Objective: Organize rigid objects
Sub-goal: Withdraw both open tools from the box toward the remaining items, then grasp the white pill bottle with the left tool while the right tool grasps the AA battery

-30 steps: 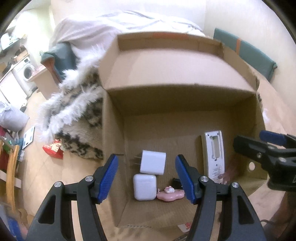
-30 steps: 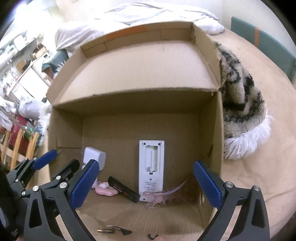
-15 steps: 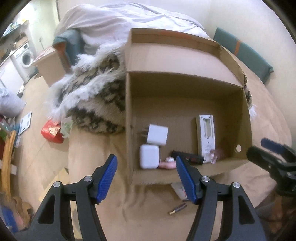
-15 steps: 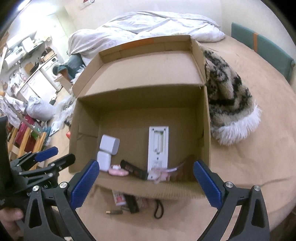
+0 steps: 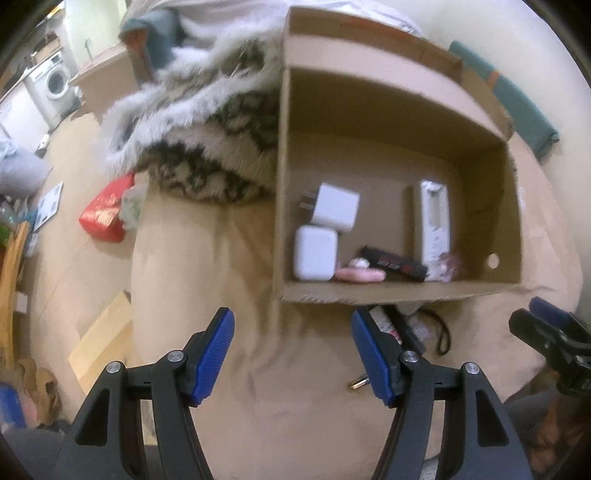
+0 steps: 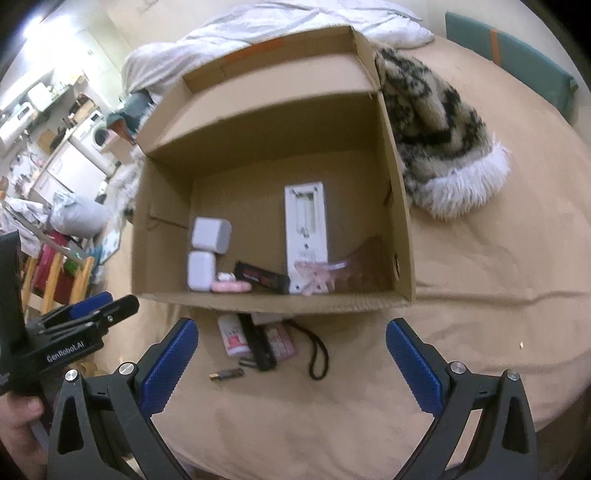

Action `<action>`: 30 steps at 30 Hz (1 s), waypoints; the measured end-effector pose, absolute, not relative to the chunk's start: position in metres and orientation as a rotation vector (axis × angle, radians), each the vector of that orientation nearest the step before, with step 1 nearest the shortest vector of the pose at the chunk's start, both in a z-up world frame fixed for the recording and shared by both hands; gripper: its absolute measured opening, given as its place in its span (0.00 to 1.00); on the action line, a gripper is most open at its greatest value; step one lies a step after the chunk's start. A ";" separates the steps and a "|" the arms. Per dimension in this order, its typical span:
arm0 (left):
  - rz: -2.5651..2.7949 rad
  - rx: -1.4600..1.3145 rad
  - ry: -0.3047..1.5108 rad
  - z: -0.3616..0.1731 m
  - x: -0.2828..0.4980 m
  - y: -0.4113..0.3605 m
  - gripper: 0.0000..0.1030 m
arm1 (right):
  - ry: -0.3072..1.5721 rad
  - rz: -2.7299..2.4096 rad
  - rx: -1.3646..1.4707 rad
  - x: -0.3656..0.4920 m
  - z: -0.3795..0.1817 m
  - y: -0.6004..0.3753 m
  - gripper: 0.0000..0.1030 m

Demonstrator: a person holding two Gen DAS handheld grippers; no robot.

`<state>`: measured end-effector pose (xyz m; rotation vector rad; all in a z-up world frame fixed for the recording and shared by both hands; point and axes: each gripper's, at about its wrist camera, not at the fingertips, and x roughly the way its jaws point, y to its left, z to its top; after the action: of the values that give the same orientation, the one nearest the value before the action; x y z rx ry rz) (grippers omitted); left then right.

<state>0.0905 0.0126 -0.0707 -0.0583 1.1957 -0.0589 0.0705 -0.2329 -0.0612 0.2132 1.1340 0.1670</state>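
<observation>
An open cardboard box (image 6: 400, 236) (image 5: 280, 177) on a tan bed holds a white charger (image 6: 211, 235), a white earbud case (image 6: 200, 270), a pink item (image 6: 231, 286), a black bar (image 6: 262, 277), a white remote (image 6: 306, 229) and a clear pink clip (image 6: 314, 275). In front of the box lie a pink-white tube (image 6: 232, 335), a black device with a strap (image 6: 258, 345), a pink pack (image 6: 282, 339) and a small battery (image 6: 226, 375). My left gripper (image 5: 291, 358) and right gripper (image 6: 291, 365) are both open and empty, held back above the bedsheet.
A furry black-and-cream blanket (image 6: 436, 122) lies beside the box. A white duvet (image 6: 295, 22) is behind it. The bed edge drops to the floor on the left, with a red package (image 5: 105, 212) and a washing machine (image 5: 53, 83) beyond.
Both grippers have pulled back and up from inside the box. The items on the sheet in front of the box have come into view. Both stay open.
</observation>
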 end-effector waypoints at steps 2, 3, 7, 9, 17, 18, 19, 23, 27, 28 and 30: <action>-0.053 -0.087 1.217 -0.077 0.090 0.014 0.61 | 1.174 0.147 0.216 0.072 -0.072 -0.235 1.00; -0.051 -0.098 1.231 -0.081 0.091 0.014 0.61 | 1.194 0.134 0.218 0.072 -0.077 -0.236 1.00; -0.031 -0.120 1.297 -0.100 0.095 0.012 0.61 | 1.251 0.103 0.236 0.073 -0.092 -0.243 1.00; -0.036 -0.139 1.330 -0.107 0.096 0.008 0.61 | 1.259 0.099 0.253 0.074 -0.095 -0.245 1.00; -0.063 -0.226 1.468 -0.145 0.111 -0.028 0.61 | 1.261 0.107 0.302 0.078 -0.094 -0.246 1.00; -0.063 -0.242 1.478 -0.148 0.112 -0.033 0.61 | 1.255 0.110 0.311 0.078 -0.093 -0.247 1.00; -0.062 -0.260 1.484 -0.152 0.114 -0.036 0.61 | 1.251 0.108 0.316 0.078 -0.092 -0.248 1.00; -0.046 -0.269 1.507 -0.165 0.119 -0.049 0.61 | 1.257 0.102 0.323 0.078 -0.093 -0.251 1.00; -0.009 -0.221 1.495 -0.171 0.122 -0.055 0.63 | 1.265 0.107 0.332 0.079 -0.094 -0.251 1.00; 0.002 -0.208 1.493 -0.171 0.123 -0.056 0.62 | 1.264 0.109 0.329 0.079 -0.094 -0.250 1.00; 0.019 -0.192 1.504 -0.176 0.125 -0.057 0.51 | 1.263 0.108 0.319 0.080 -0.094 -0.247 1.00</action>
<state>0.1250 -0.0570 -0.1761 -0.1916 1.5037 0.0190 0.0800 -0.2472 -0.0936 0.3192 1.2633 0.1083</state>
